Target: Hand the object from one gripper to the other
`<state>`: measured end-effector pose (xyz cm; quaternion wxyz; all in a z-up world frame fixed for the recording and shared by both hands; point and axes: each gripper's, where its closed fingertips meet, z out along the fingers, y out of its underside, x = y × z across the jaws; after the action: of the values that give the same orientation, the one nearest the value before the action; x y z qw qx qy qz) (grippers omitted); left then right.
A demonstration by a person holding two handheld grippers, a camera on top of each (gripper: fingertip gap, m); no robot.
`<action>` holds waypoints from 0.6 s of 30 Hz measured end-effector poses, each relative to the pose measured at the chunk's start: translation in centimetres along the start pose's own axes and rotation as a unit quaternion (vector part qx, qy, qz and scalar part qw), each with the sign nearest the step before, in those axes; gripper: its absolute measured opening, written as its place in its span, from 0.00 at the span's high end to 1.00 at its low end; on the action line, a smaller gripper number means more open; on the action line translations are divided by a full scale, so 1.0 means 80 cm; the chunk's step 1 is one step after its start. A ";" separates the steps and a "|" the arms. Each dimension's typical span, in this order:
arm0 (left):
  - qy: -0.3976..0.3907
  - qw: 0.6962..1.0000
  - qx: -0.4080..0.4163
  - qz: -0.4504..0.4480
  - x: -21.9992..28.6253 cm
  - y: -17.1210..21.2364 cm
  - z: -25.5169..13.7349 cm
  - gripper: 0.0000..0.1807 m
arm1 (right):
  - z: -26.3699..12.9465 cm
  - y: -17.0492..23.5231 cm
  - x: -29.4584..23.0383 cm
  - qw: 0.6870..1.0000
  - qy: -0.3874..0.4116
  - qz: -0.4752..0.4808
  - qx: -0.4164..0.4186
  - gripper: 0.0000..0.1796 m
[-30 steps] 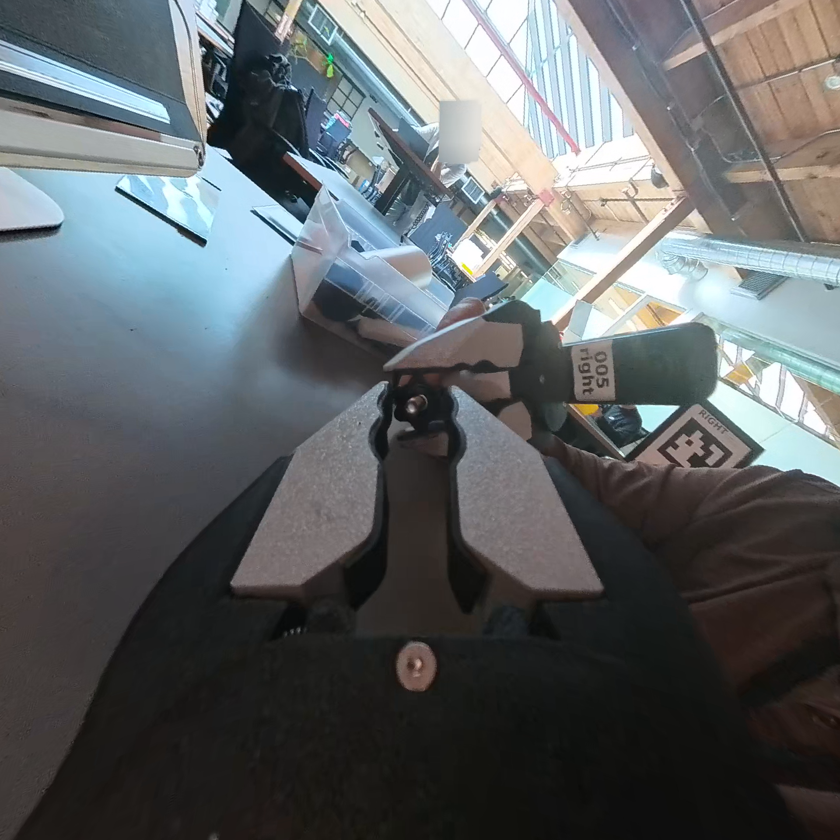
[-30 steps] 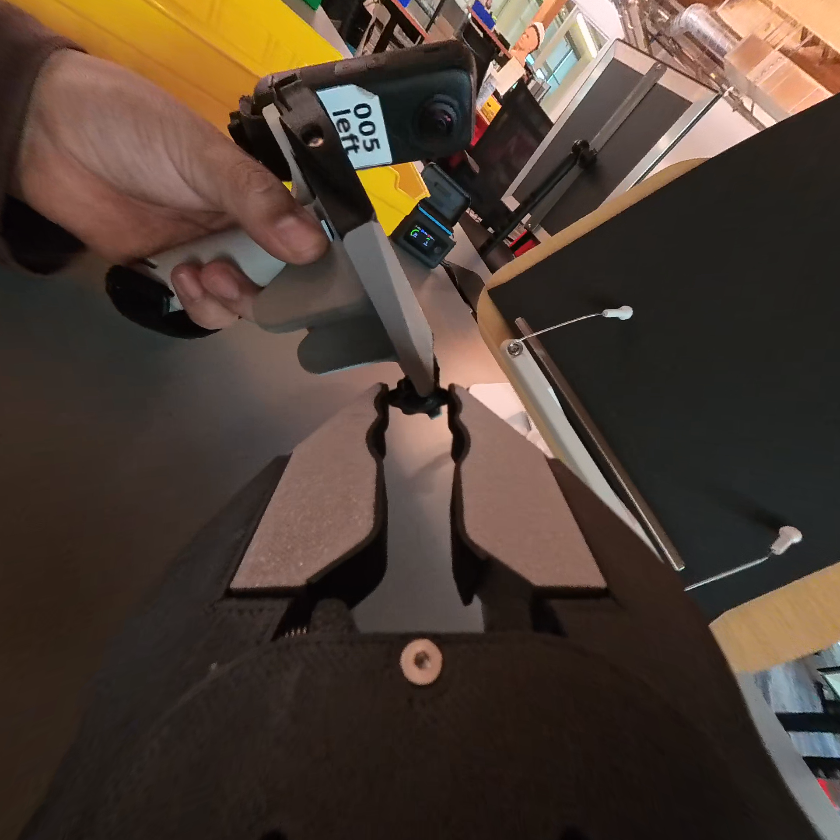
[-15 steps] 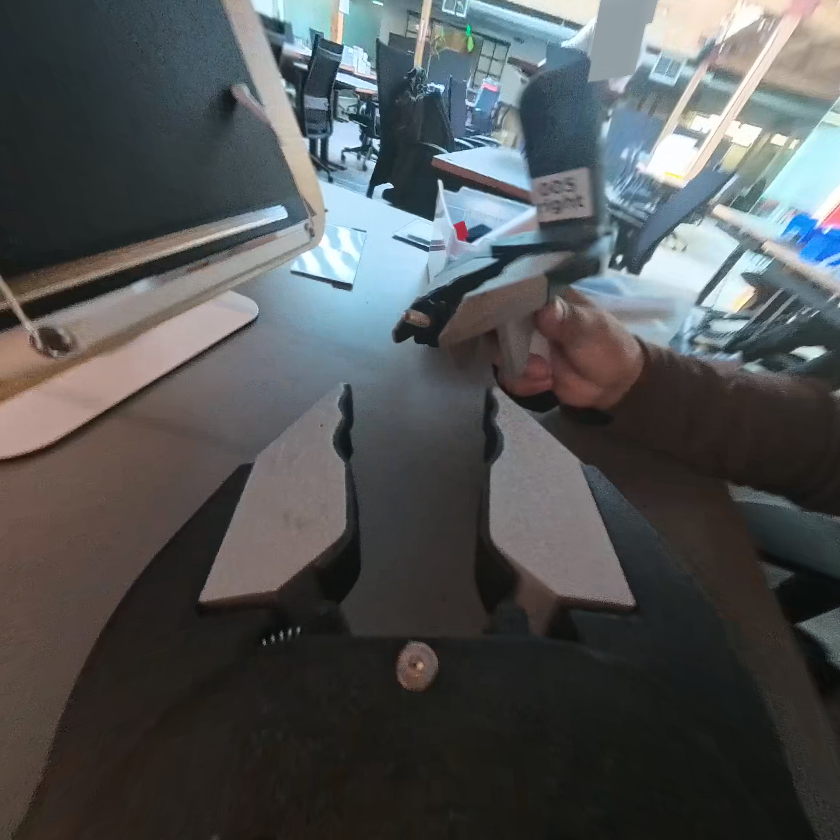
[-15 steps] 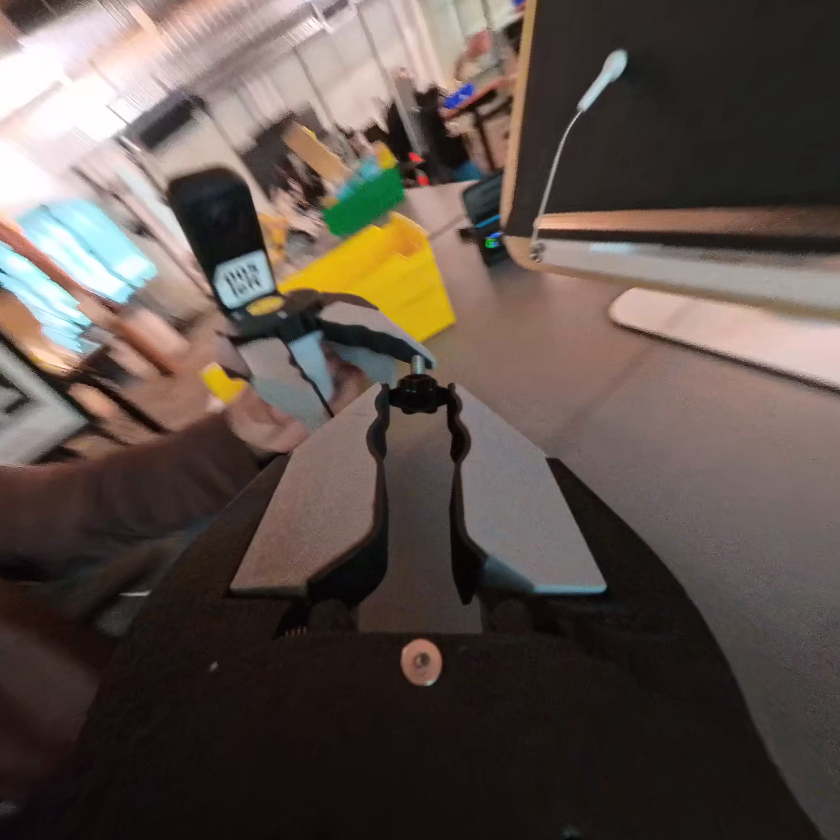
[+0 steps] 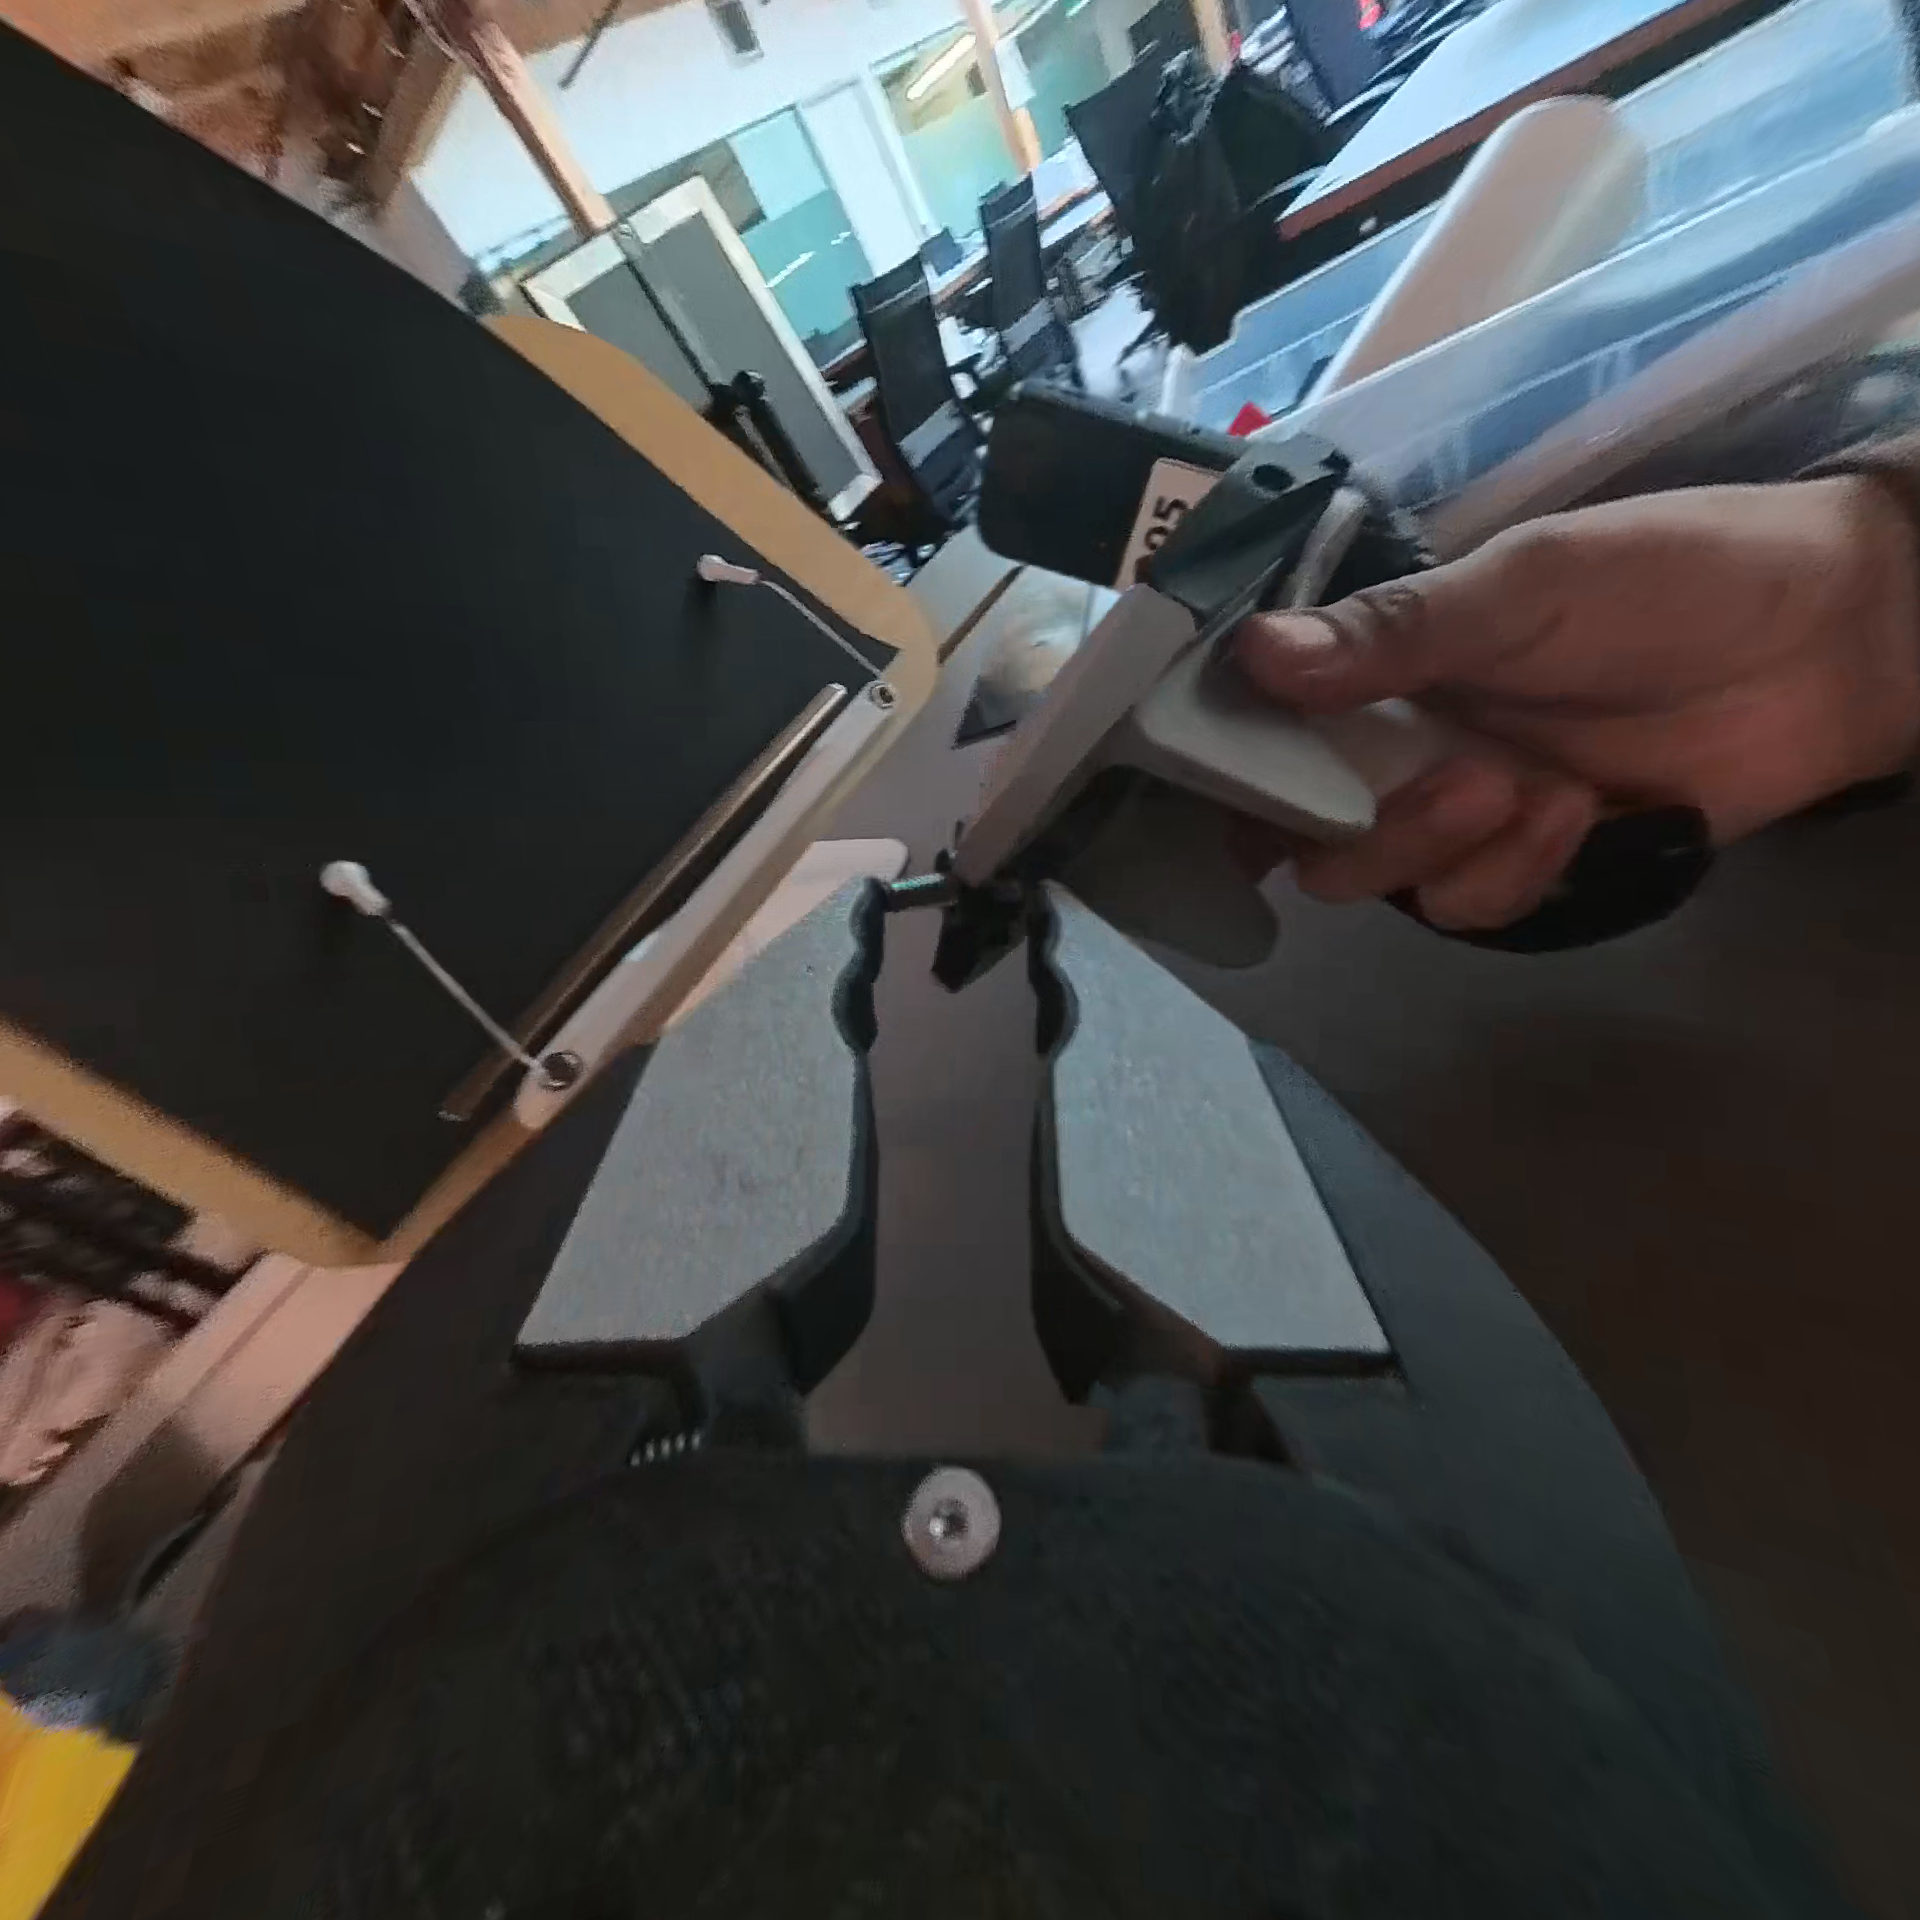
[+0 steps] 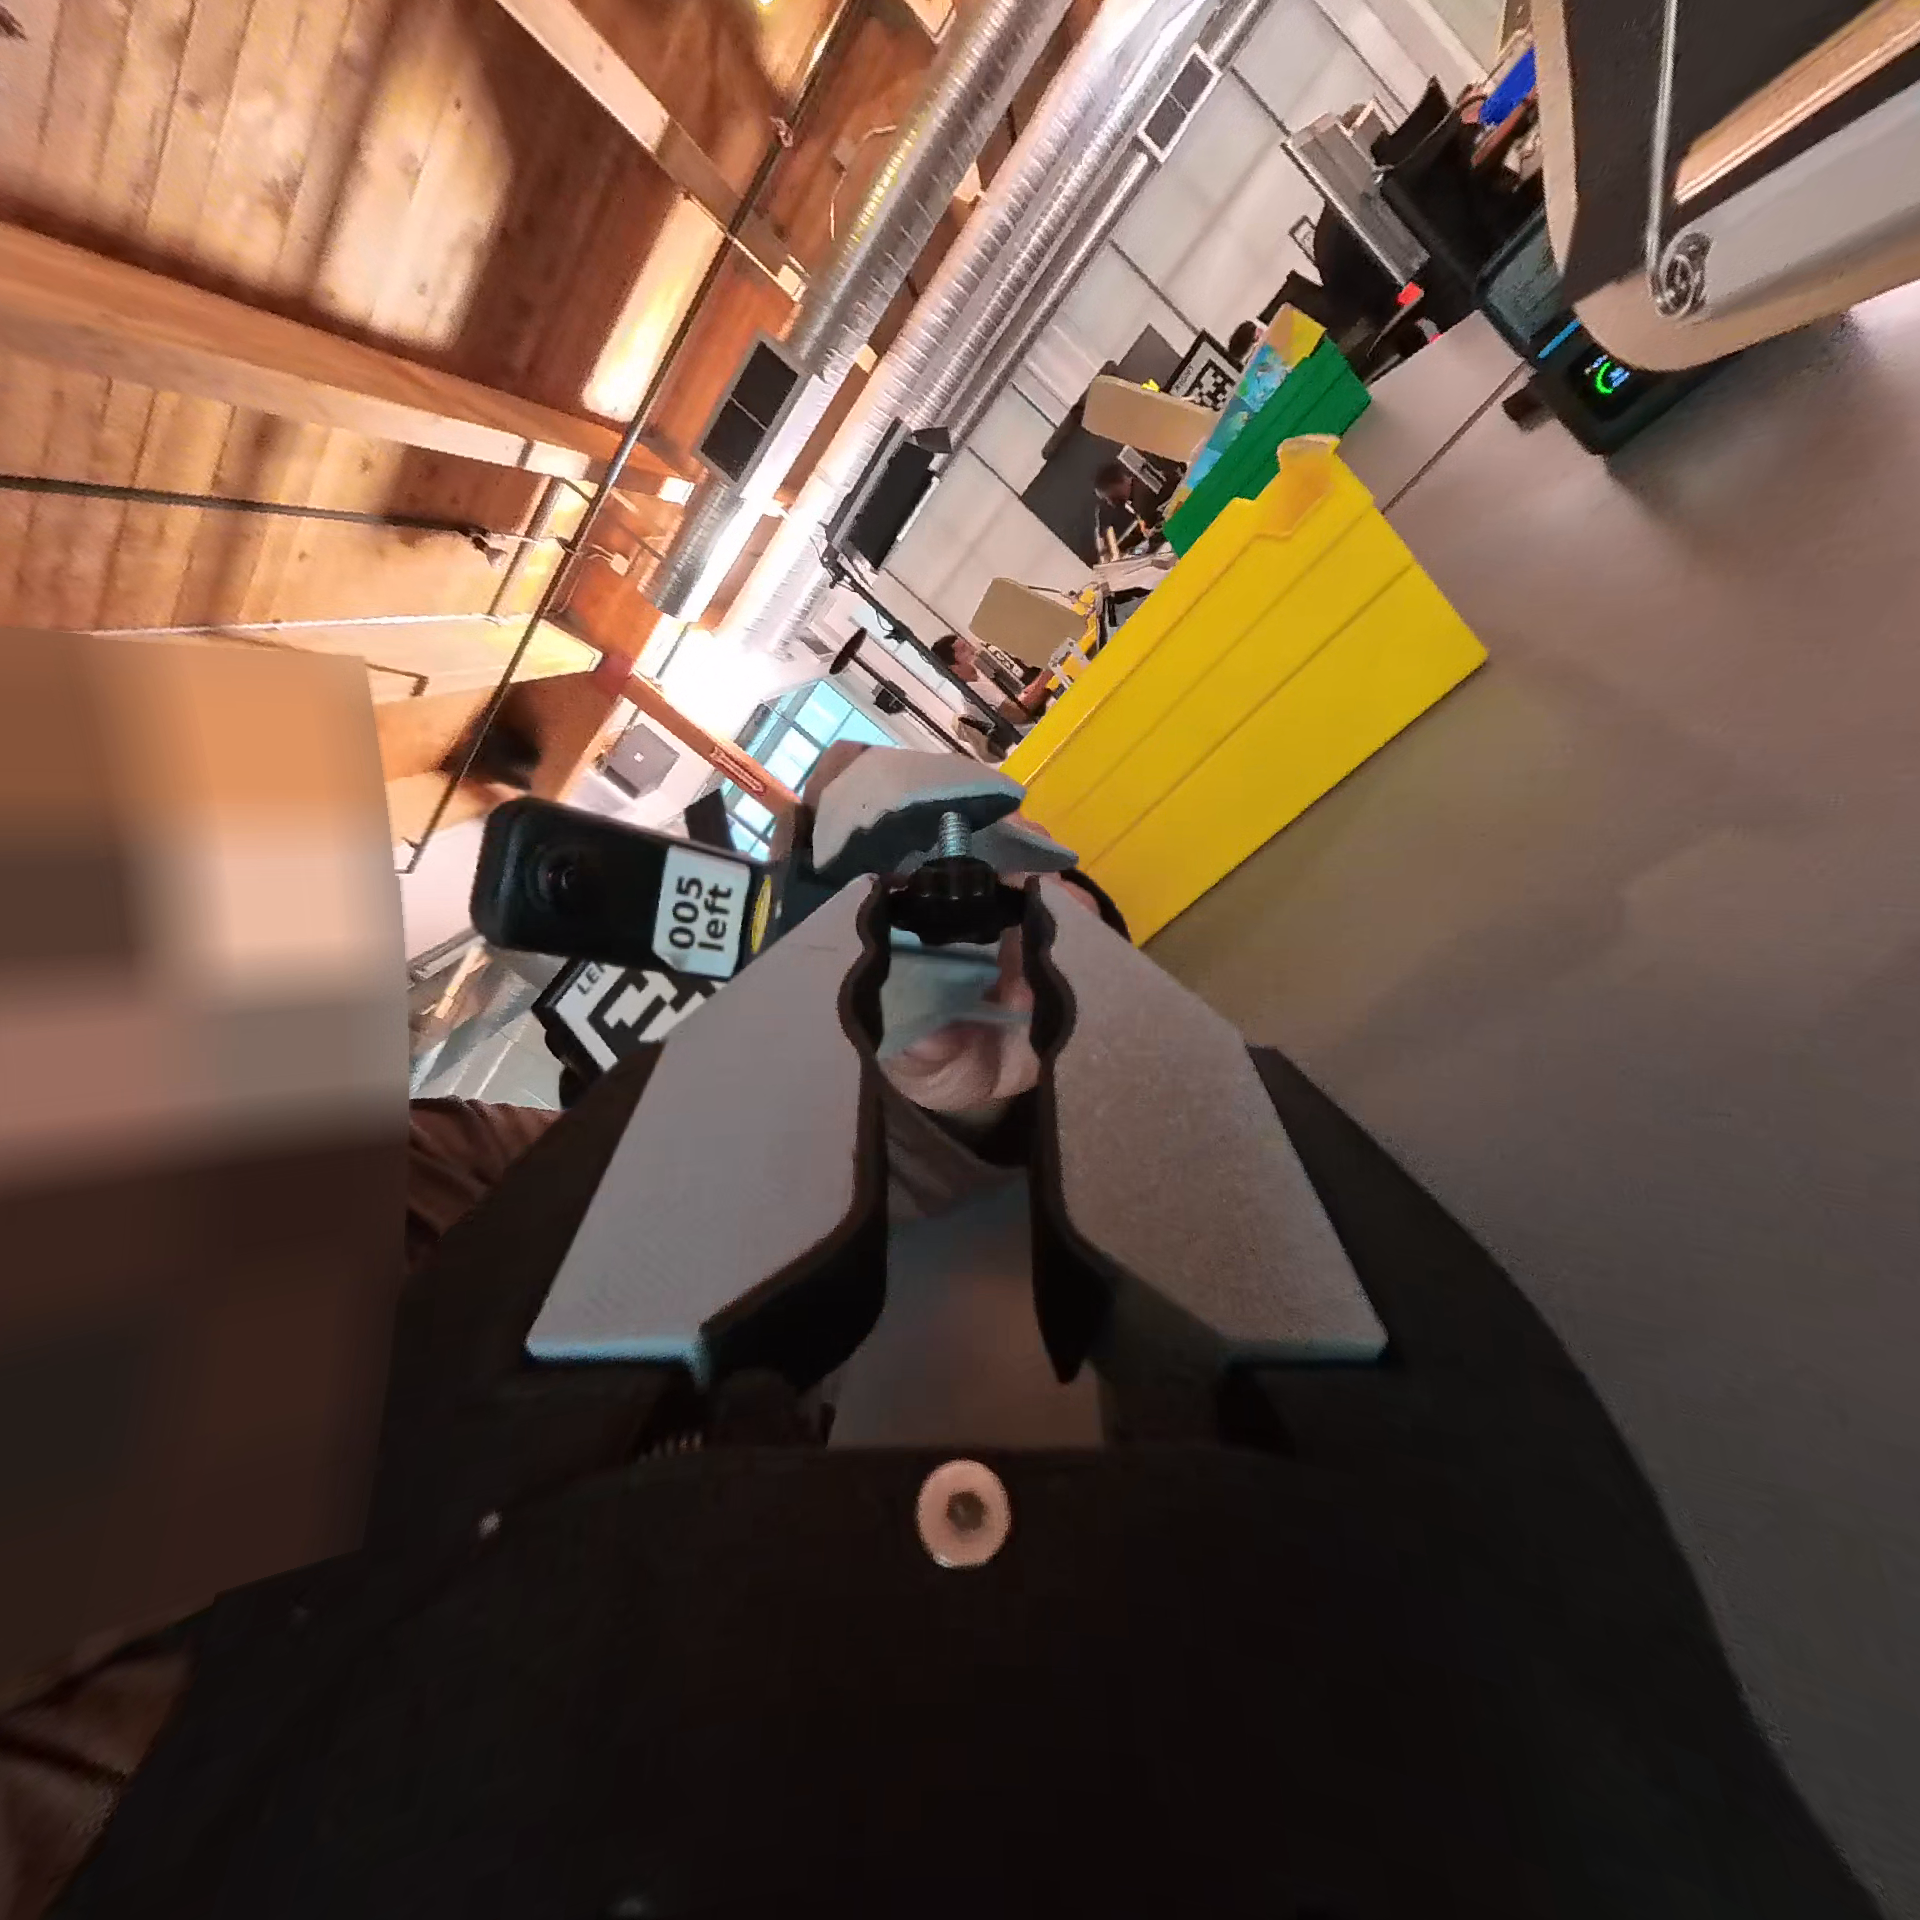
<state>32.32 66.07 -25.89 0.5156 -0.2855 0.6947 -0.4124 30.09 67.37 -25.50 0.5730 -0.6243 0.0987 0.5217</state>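
The object is a small black knob with a threaded metal screw [image 5: 971, 930]. In the left wrist view it sits between the tips of my left gripper [image 5: 956, 914], screw end against one finger and knob head against the other. My right gripper [image 5: 982, 878], held by a hand, comes in from the upper right and meets the same knob. In the right wrist view my right gripper [image 6: 951, 904] is shut on the knob [image 6: 940, 896], screw pointing up. The left gripper's grey fingers [image 6: 894, 790] close around the screw from beyond. Both hold it above the dark table [image 5: 1558, 1143].
A black board with a wooden rim [image 5: 312, 675] stands on a pale base close on the left. A yellow bin [image 6: 1247, 727] sits on the table beyond the grippers, a small black device with a green light [image 6: 1600, 384] farther off. A clear plastic container [image 5: 1558, 343] is behind the right hand.
Half a second ago my left gripper was open, empty and apart from the right one, which held the knob. Now the grippers have come together again and the left jaws have closed on the knob.
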 end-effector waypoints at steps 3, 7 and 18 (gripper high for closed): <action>-0.002 1.000 -0.011 0.022 0.000 0.003 -0.001 0.88 | 0.001 0.002 0.002 1.000 0.002 -0.003 -0.009 0.88; -0.009 0.999 -0.024 0.037 -0.003 0.007 -0.001 0.88 | -0.007 -0.001 0.014 0.998 0.054 -0.036 -0.024 0.85; 0.045 0.993 -0.096 0.045 0.017 0.044 0.011 0.88 | -0.030 -0.005 0.028 0.962 0.186 -0.182 -0.086 0.72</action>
<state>32.82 66.42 -29.70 0.4720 -0.2835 0.7654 -0.3331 32.68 66.60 -27.46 0.5744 -0.7645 0.0431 0.2893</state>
